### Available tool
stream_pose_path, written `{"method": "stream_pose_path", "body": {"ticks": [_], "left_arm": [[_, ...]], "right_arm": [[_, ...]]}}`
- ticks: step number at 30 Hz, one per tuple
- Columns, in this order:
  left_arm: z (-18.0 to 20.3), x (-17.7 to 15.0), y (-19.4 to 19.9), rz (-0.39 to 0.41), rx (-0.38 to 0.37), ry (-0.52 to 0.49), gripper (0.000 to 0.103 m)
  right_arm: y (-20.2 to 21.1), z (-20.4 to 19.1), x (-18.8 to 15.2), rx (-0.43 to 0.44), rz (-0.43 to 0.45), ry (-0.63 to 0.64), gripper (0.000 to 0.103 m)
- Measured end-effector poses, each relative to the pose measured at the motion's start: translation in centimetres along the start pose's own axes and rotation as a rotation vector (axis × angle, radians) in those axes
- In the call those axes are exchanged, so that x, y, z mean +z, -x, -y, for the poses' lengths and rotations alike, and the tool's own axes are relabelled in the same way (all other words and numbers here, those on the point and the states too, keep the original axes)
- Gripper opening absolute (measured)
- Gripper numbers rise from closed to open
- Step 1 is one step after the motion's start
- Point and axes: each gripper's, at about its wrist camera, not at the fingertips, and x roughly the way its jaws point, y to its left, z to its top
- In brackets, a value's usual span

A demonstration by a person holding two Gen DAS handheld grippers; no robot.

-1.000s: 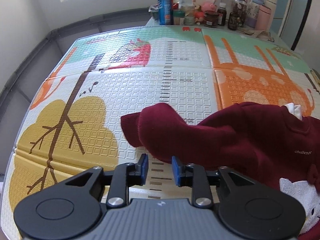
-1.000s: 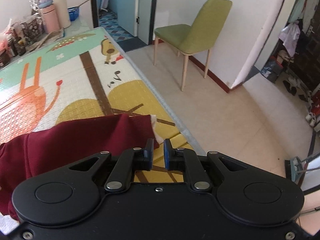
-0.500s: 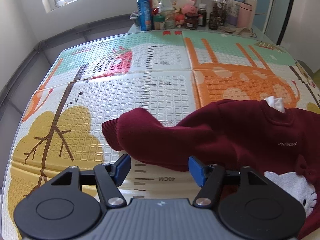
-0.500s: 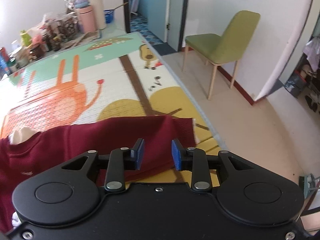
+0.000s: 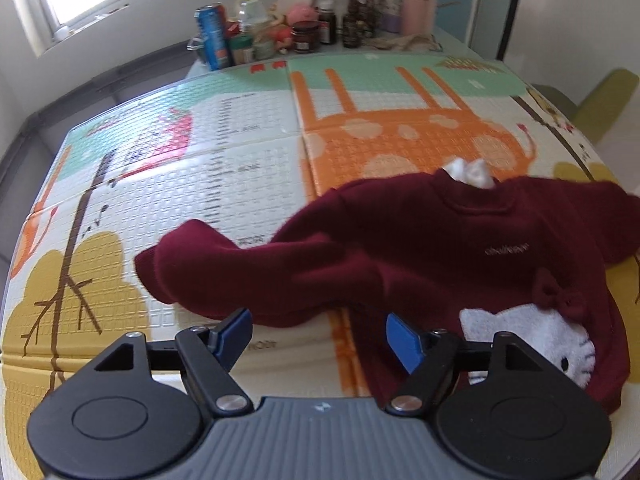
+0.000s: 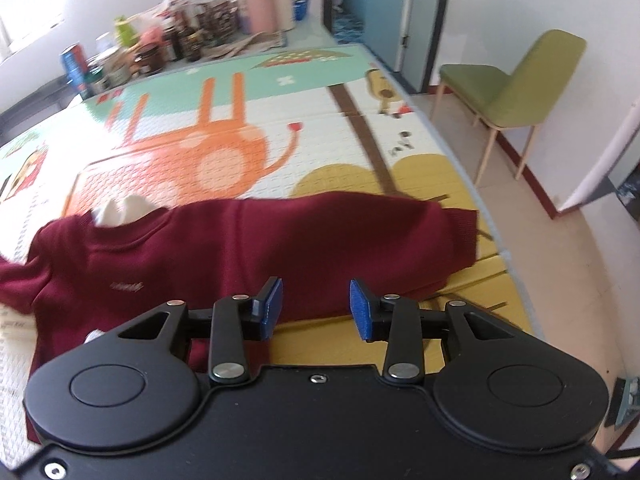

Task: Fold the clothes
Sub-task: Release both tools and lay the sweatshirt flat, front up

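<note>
At the far edge of the play mat (image 5: 168,184), a blue can (image 5: 212,36), dark-filled jars (image 5: 306,36) and a pink tumbler (image 5: 414,14) were crowded together; what the can and tumbler held could not be told. The maroon sweater (image 5: 420,248) was spread flat on the mat, one sleeve (image 5: 224,268) stretched left and the other sleeve (image 6: 400,232) right. The left gripper (image 5: 320,332) was seen with jaws just opened wide and nothing pinched, and the right gripper (image 6: 316,308) likewise, parted and empty above the cloth.
</note>
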Motion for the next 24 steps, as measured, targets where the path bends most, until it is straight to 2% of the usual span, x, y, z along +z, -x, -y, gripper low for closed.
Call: {"method": "stream_pose_path", "body": {"ticks": [9,18,24], "left_arm": [[3.3,-0.9,0.3,-0.016,-0.060,-0.053,0.077],[5.9,-1.9,0.0,-0.043,-0.088,-0.093,0.078],[6.8,-3.0,-0.4,-0.075,-0.097,-0.103,0.080]], "right_arm": [[1.1,-4.1,-2.3,0.079,-0.046,0.094,0.041],[1.7,-6.7,-4.6,0.144,-0.095,0.147,0.047],[1.8,-8.0,-6.7,0.169,-0.132,0.174,0.056]]}}
